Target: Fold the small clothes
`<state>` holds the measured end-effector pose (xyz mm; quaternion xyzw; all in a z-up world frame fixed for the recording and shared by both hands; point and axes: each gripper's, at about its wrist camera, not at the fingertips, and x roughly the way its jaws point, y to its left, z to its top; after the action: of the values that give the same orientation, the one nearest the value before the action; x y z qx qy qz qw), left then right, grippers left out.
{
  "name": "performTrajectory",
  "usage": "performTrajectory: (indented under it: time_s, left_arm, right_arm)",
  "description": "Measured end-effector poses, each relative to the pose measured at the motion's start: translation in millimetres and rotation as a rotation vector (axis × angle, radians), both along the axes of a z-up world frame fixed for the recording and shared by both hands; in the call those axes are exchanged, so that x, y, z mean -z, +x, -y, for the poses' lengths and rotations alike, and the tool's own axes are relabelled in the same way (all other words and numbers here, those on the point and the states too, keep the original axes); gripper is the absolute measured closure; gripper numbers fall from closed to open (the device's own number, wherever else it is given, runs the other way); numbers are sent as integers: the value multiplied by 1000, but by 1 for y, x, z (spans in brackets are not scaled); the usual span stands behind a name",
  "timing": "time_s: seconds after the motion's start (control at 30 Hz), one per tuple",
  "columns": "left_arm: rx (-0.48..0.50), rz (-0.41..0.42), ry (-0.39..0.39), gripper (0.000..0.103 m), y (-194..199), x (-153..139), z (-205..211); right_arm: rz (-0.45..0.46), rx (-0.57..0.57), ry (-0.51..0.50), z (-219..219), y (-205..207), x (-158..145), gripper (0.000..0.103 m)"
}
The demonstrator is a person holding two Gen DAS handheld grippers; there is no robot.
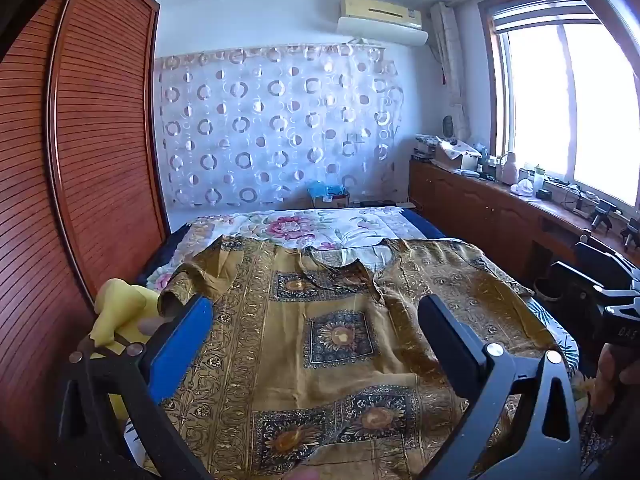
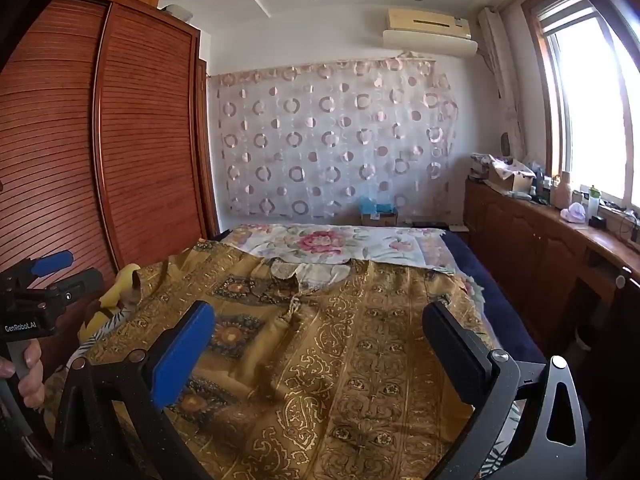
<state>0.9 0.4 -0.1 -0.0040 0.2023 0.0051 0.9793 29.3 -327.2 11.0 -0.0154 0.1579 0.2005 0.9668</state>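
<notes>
A: Although the ochre patterned garment [image 1: 320,336] lies spread across the bed [image 1: 280,224], is any of the folding done, judging by the left wrist view?

B: I'd say none. It lies open and mostly flat, neckline [image 1: 344,264] at the far end, one short sleeve [image 1: 188,280] out to the left with its cuff curled up. No edge is turned over the body, so every fold seems still to come.

A: And the left gripper [image 1: 316,320]?

B: Its fingers stand wide apart above the cloth, holding nothing. The blue finger [image 1: 182,340] sits near that left sleeve. At the right edge the right gripper [image 1: 600,292] shows only from the side.

A: Which way does the garment point there?

B: Collar away from the camera, hem towards it. Its long axis runs from near to far, along the bed.

A: Now the right wrist view.

B: Same story. The garment [image 2: 360,360] covers the near part of the bed [image 2: 508,320], collar [image 2: 312,272] far, hem near, a few wrinkles down the middle. A yellow cloth [image 2: 116,288] lies just beside its left edge. The right gripper [image 2: 320,324] has its fingers spread wide, empty, over the right half. The left gripper [image 2: 44,280] shows at the far left, held in a hand [image 2: 28,376], its fingers apart.

A: So what remains?

B: As I judge it, everything: sleeves in, then the body folded.
</notes>
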Motion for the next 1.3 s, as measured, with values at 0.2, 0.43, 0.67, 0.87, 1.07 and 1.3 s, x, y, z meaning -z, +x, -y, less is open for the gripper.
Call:
performTrajectory:
  time_s: [0.2, 0.43, 0.67, 0.87, 1.07, 1.3]
  left_arm:
    - [9, 22, -1, 0, -4, -9, -3]
    - [10, 31, 19, 0, -7, -10, -1]
    - [10, 42, 25, 0, -9, -12, 4]
    - [14, 41, 25, 0, -8, -14, 4]
    - [11, 43, 27, 0, -8, -14, 5]
    - [9, 47, 26, 0, -9, -16, 5]
  right_arm:
    - [17, 1, 12, 2, -4, -2, 0]
    - [14, -6, 19, 3, -1, 0, 0]
    - [13, -7, 20, 2, -1, -1, 0]
    - [14, -8, 23, 3, -1, -1, 0]
    - [18, -7, 25, 3, -2, -1, 0]
    - [17, -6, 26, 3, -3, -1, 0]
